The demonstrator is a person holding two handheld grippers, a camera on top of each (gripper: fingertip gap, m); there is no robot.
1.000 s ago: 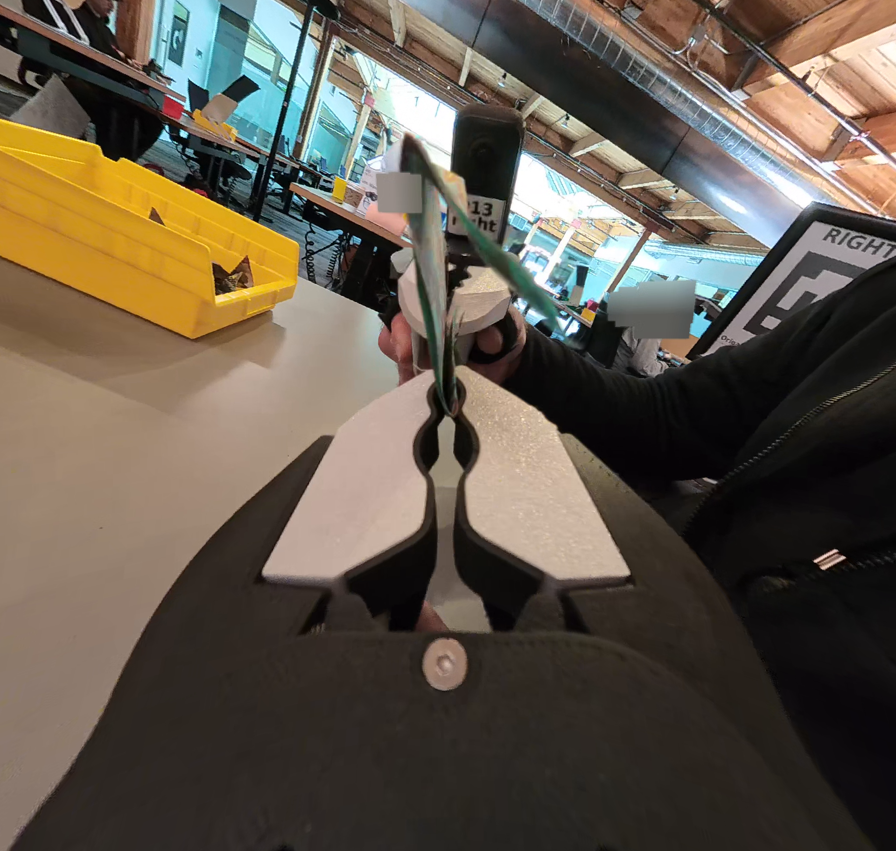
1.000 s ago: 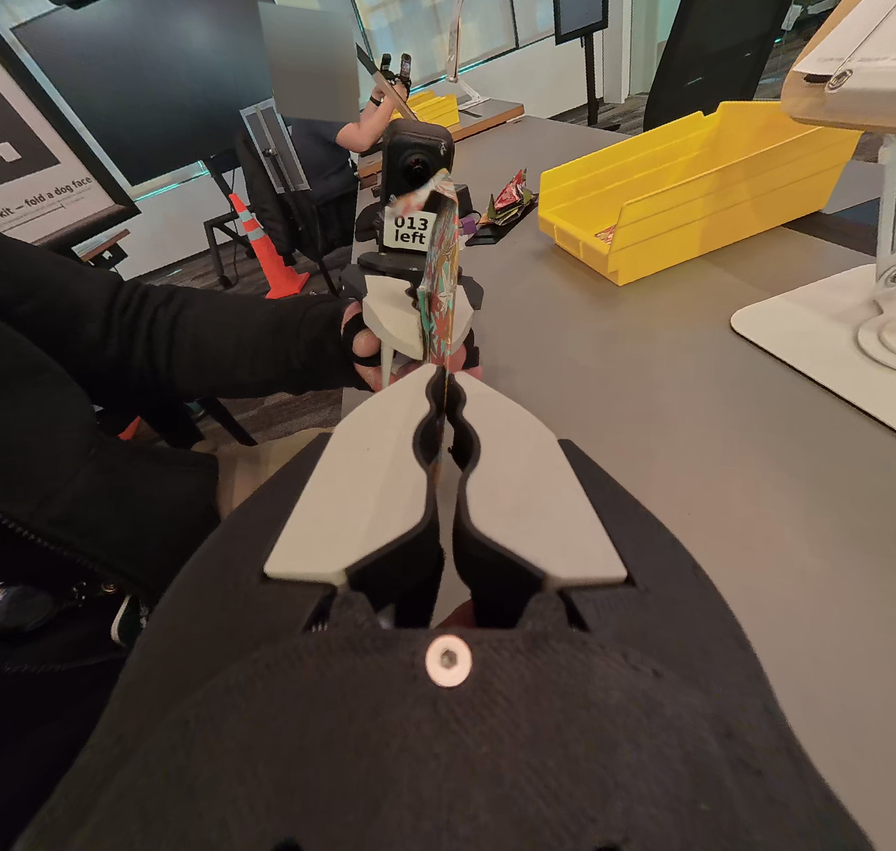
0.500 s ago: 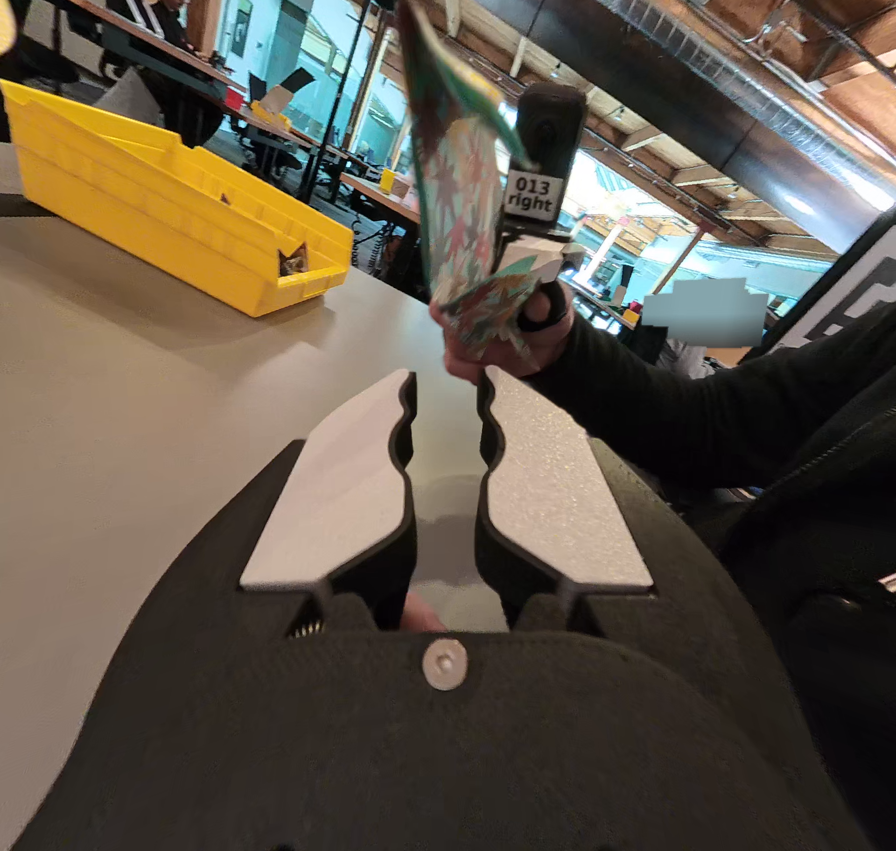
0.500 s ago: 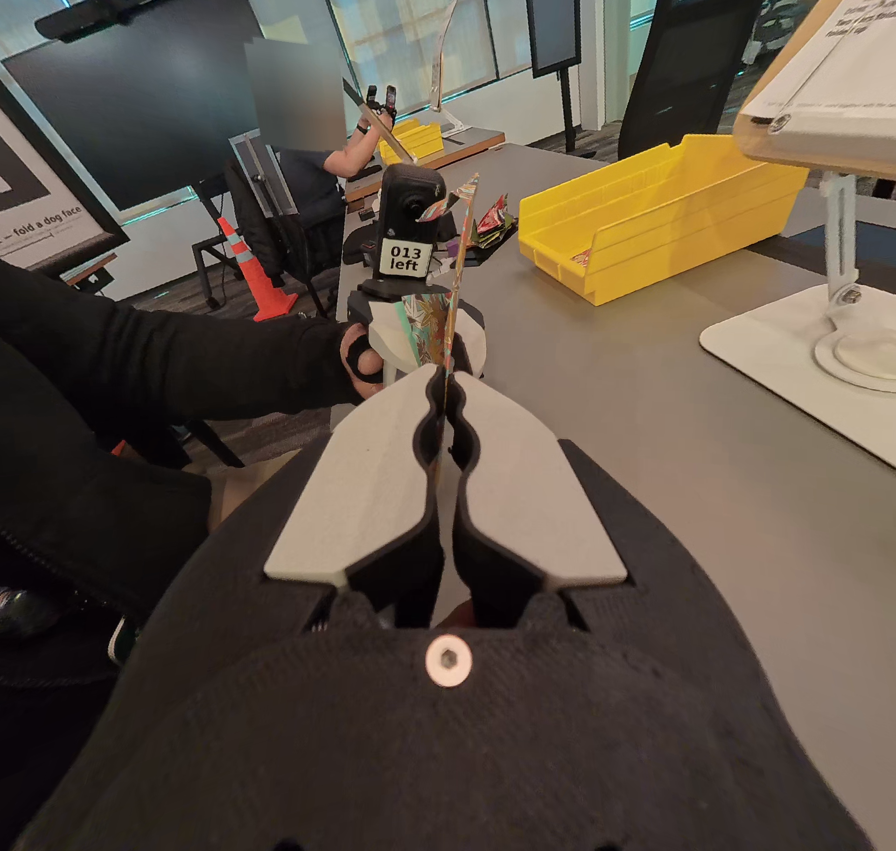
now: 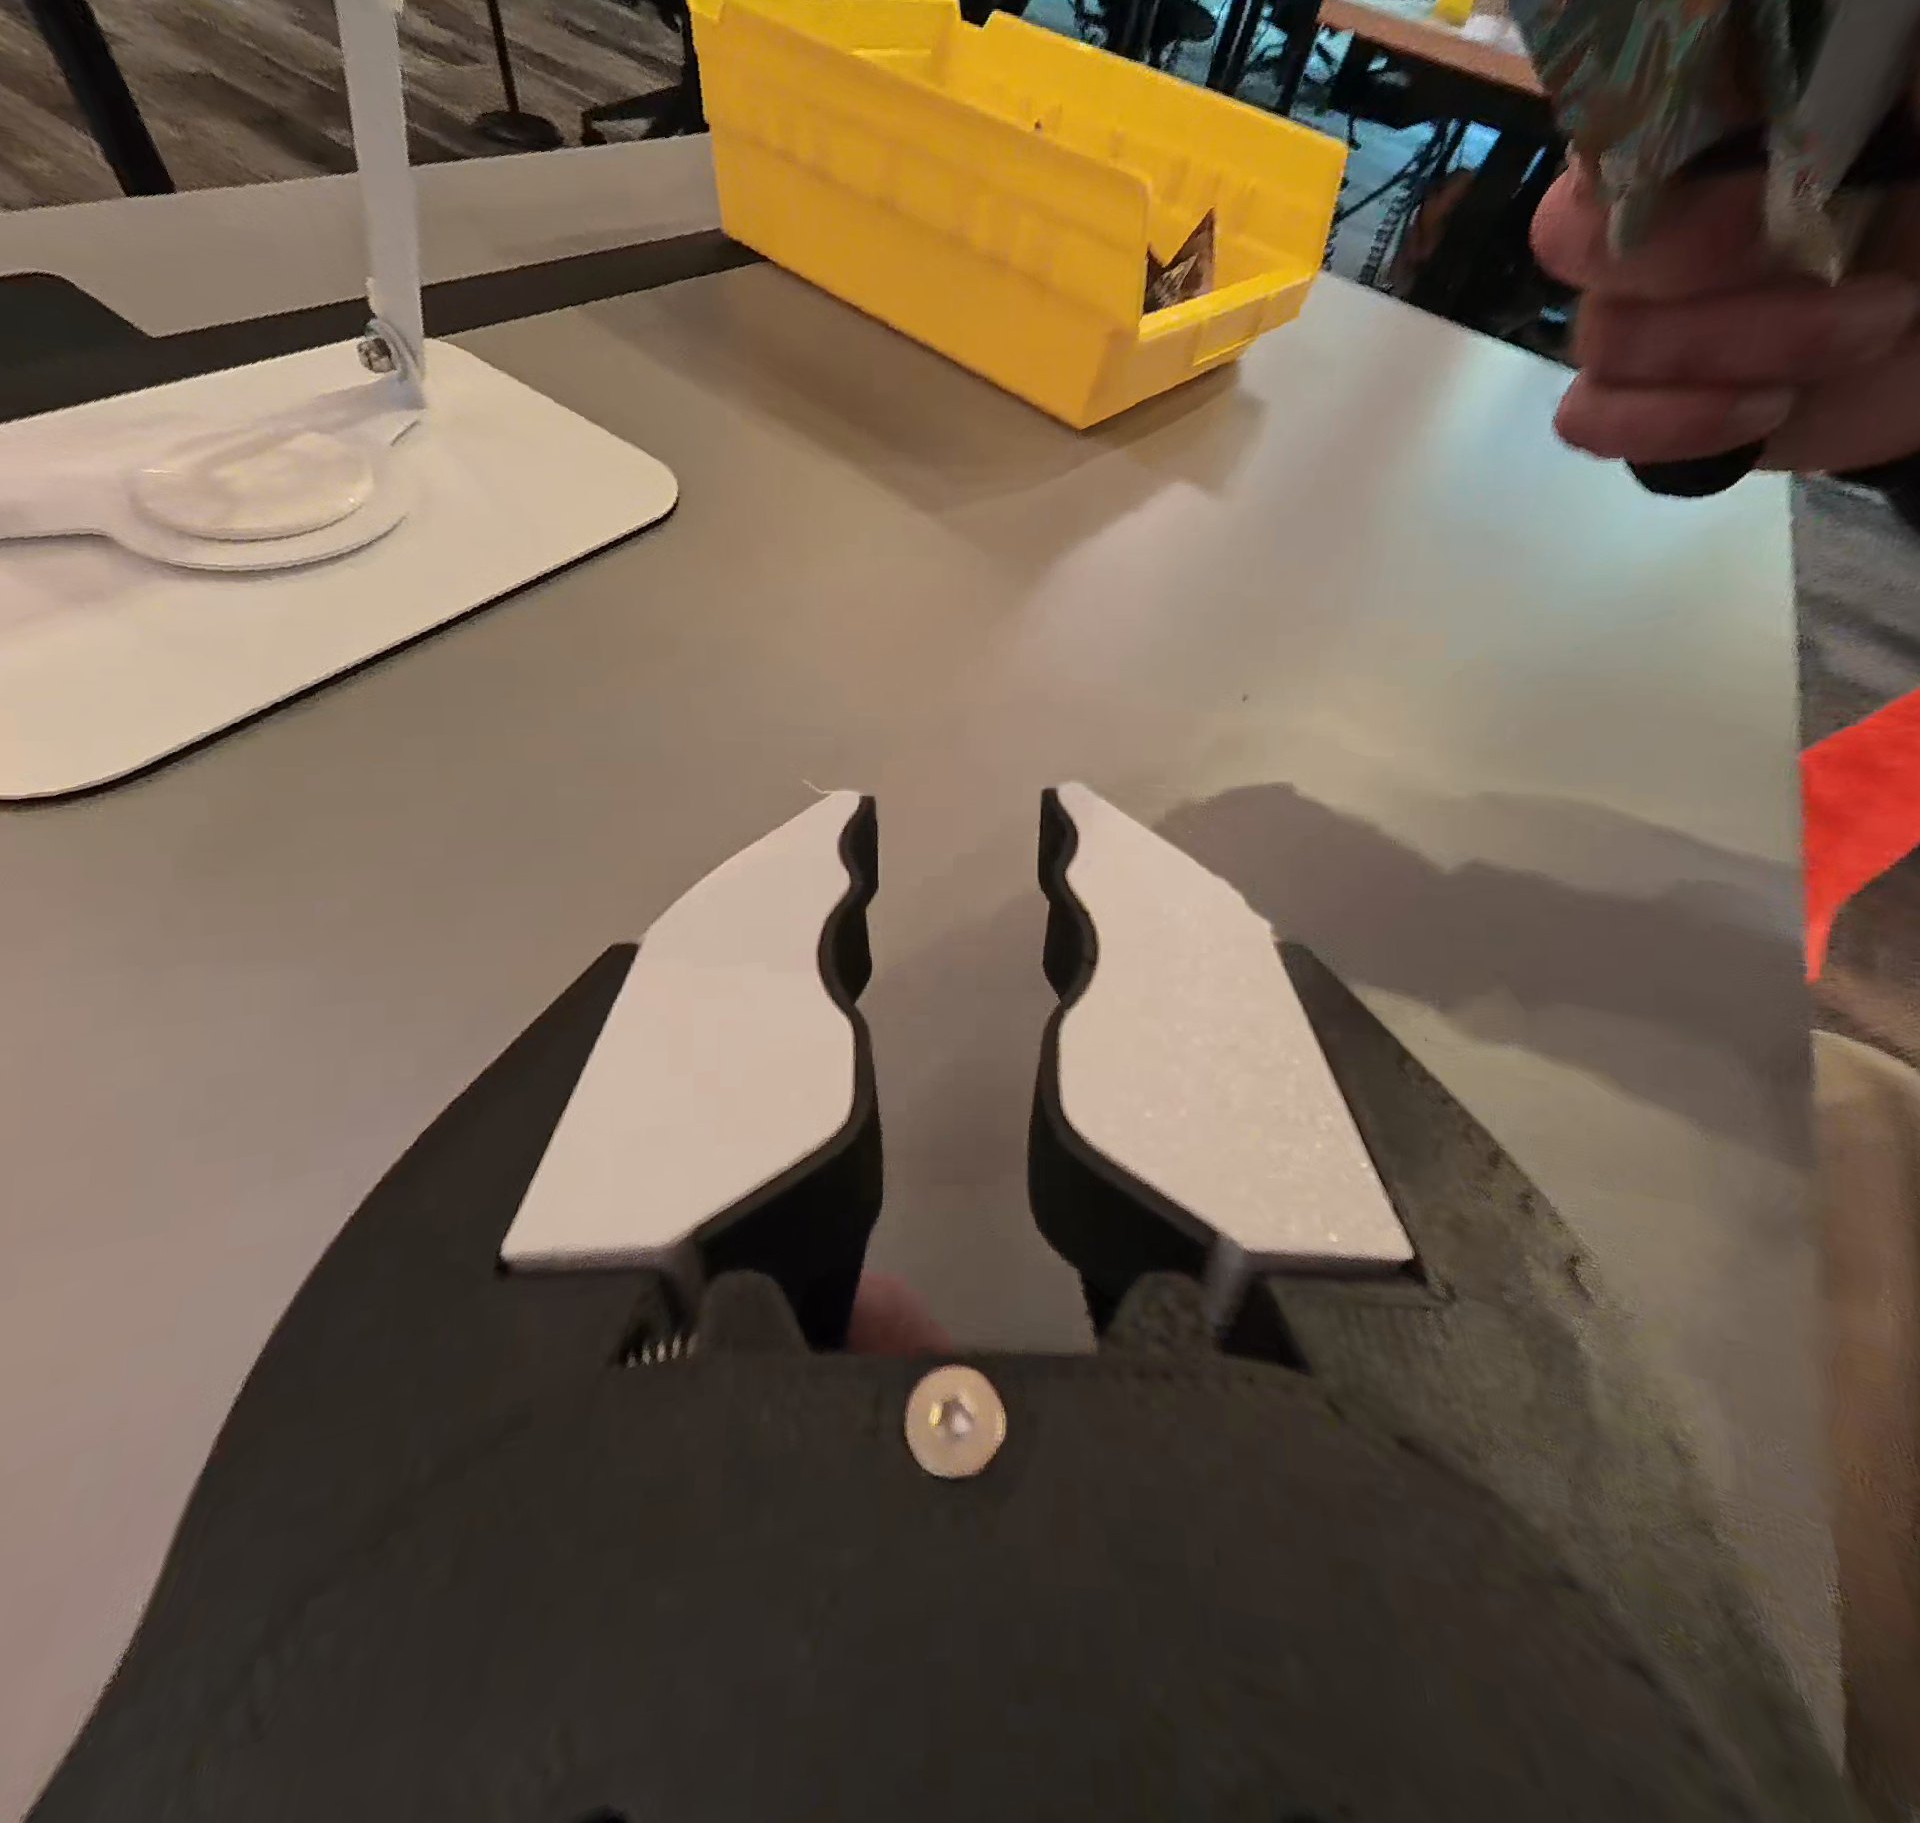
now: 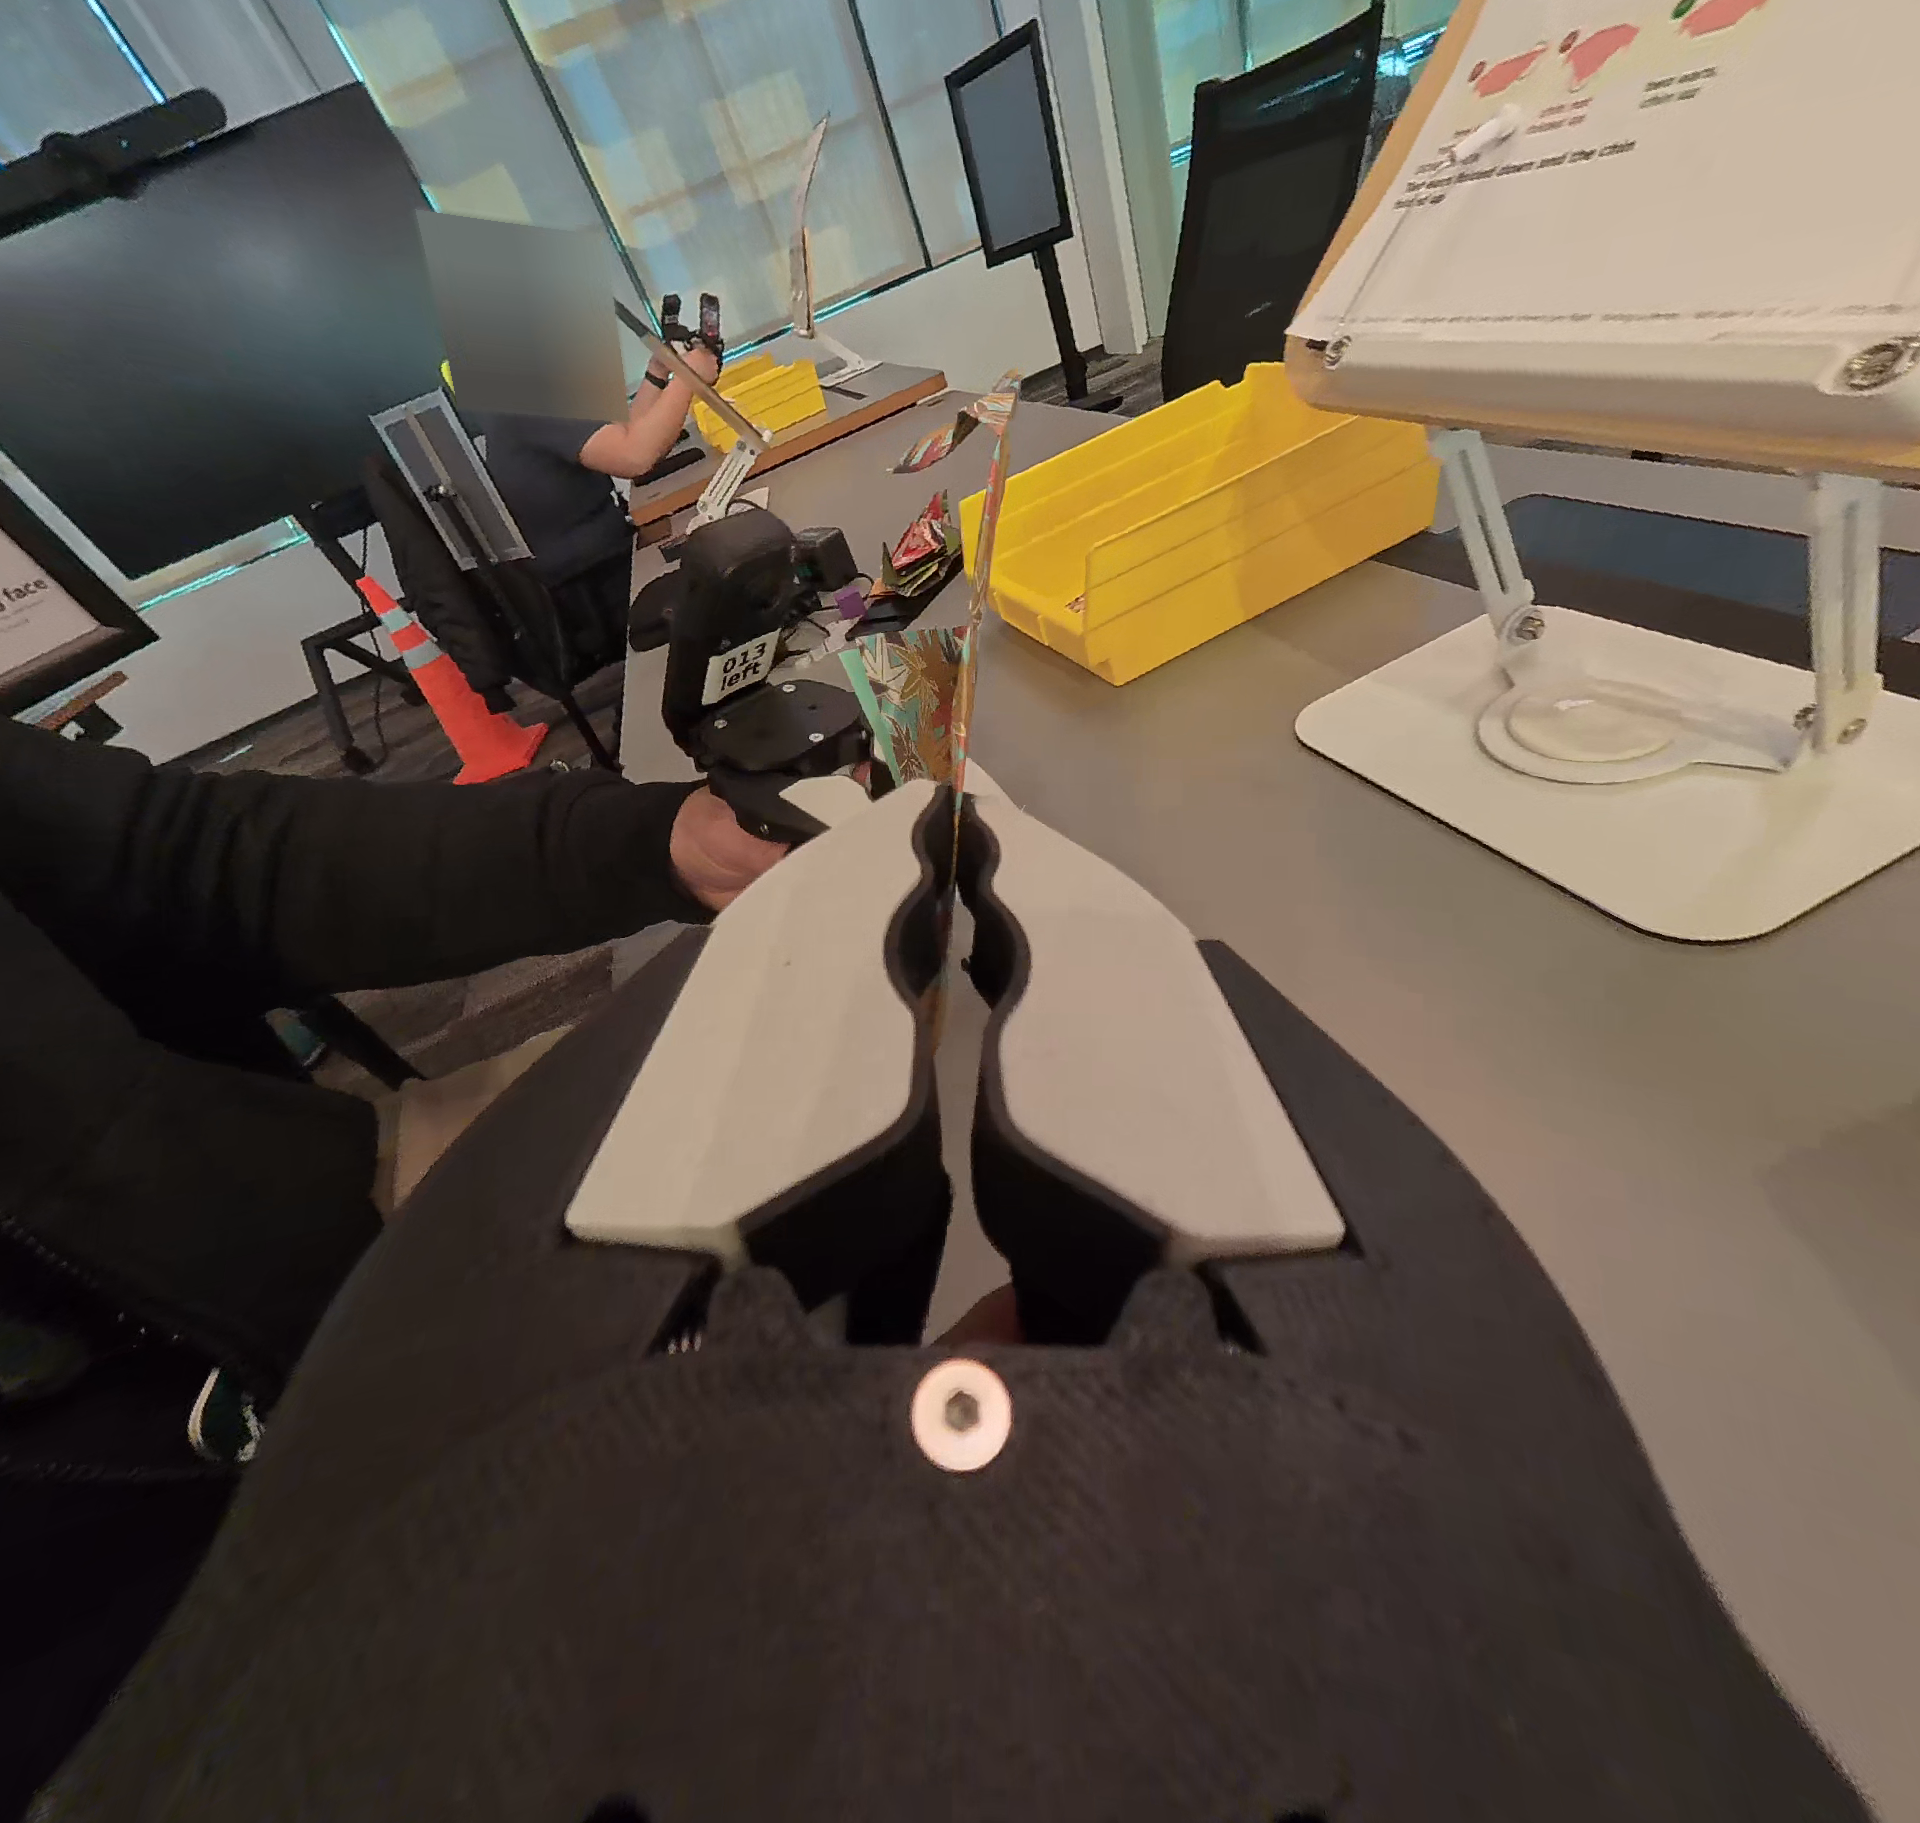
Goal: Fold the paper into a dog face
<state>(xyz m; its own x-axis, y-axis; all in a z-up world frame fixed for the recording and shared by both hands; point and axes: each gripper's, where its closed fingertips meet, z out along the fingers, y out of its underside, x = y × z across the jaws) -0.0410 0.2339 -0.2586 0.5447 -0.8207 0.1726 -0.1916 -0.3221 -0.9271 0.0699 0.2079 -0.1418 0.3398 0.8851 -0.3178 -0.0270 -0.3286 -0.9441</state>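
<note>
The patterned origami paper (image 6: 971, 630), teal with leaf prints, stands edge-on and upright, pinched in my right gripper (image 6: 956, 805), which is shut on its lower edge above the grey table (image 6: 1351, 1098). The paper also shows blurred at the top right of the left wrist view (image 5: 1683, 59), above the hand that holds the right gripper. My left gripper (image 5: 956, 817) is open and empty, low over the table (image 5: 935, 578), apart from the paper. In the right wrist view the left gripper's body sits just left of the paper.
A yellow bin (image 5: 997, 204) holding a folded paper piece stands at the far side of the table; it also shows in the right wrist view (image 6: 1195, 516). A white stand base (image 5: 260, 537) carries an instruction board (image 6: 1662, 163). More folded papers (image 6: 920, 558) lie beyond. A person sits at another table. Tip to tip, the grippers are about 15 cm apart.
My left gripper let go of the paper, opened, and swung away and down toward the table. My right gripper kept hold of the paper, which now stands taller and unfolded.
</note>
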